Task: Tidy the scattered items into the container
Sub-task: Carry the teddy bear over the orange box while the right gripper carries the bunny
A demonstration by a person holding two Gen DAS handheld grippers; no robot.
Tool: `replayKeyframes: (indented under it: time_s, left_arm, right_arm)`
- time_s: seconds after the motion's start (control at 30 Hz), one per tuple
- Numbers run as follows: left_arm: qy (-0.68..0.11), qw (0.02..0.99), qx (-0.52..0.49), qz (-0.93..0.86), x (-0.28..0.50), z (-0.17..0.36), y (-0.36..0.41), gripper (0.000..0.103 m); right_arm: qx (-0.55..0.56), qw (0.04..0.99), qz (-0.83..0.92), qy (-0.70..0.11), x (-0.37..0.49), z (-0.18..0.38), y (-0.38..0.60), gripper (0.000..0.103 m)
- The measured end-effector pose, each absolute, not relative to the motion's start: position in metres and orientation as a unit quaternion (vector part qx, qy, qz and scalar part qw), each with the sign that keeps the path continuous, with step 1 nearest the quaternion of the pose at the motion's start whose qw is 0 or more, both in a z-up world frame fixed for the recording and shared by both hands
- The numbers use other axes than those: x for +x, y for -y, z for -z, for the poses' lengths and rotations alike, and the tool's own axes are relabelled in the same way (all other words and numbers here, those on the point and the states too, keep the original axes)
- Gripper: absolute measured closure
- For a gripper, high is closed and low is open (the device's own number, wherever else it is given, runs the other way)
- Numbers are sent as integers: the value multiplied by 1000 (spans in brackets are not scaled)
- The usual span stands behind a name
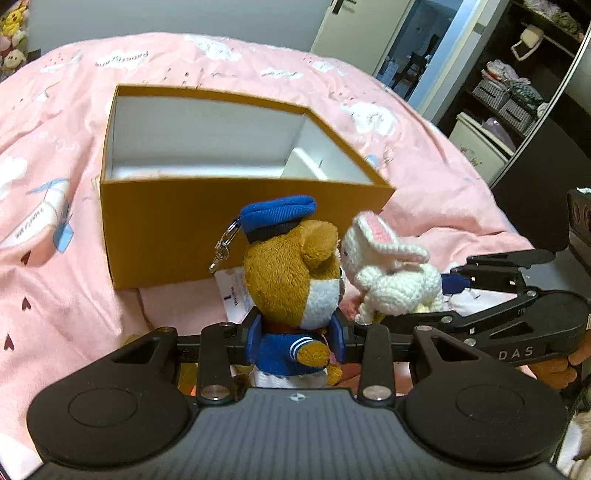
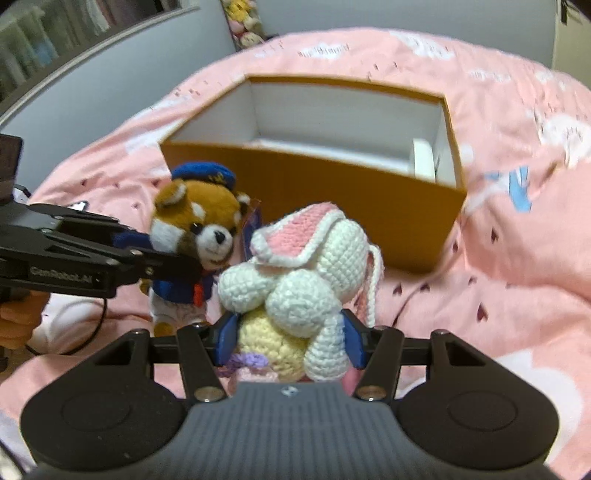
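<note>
My left gripper [image 1: 297, 341] is shut on a brown plush red panda [image 1: 295, 269] in a blue sailor cap and jacket, with a metal clip hanging at its left side. My right gripper [image 2: 290, 338] is shut on a white crocheted rabbit [image 2: 303, 273] with pink ears and a yellow body. Both toys are held side by side, lifted off the bedspread, just in front of the open orange box [image 1: 177, 229] with a white inside. In the right wrist view the panda [image 2: 199, 229] faces the camera with the left gripper [image 2: 177, 264] on it; the box [image 2: 332, 184] stands behind.
A pink patterned bedspread [image 1: 55, 155] covers the bed under everything. A white divider or card [image 1: 303, 162] stands inside the box at its right end. Dark shelves with baskets [image 1: 509, 96] stand at the far right, plush toys [image 1: 13, 33] at the far left.
</note>
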State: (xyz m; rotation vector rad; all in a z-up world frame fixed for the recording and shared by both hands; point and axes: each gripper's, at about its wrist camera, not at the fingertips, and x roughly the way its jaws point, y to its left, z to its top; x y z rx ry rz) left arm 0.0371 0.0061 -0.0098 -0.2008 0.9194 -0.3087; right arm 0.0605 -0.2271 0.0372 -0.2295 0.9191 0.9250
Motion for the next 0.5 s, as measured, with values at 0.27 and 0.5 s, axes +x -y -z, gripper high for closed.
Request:
replayKeyframes:
  time_s: [0.27, 0.5]
  left_arm:
    - [-404, 895, -104, 156, 39, -20, 0, 61]
    - [-367, 912, -112, 146, 53, -49, -3, 61]
  right_arm:
    - [-120, 806, -458, -354, 56, -76, 224, 43]
    - [-136, 821, -468, -297, 63, -104, 220, 43]
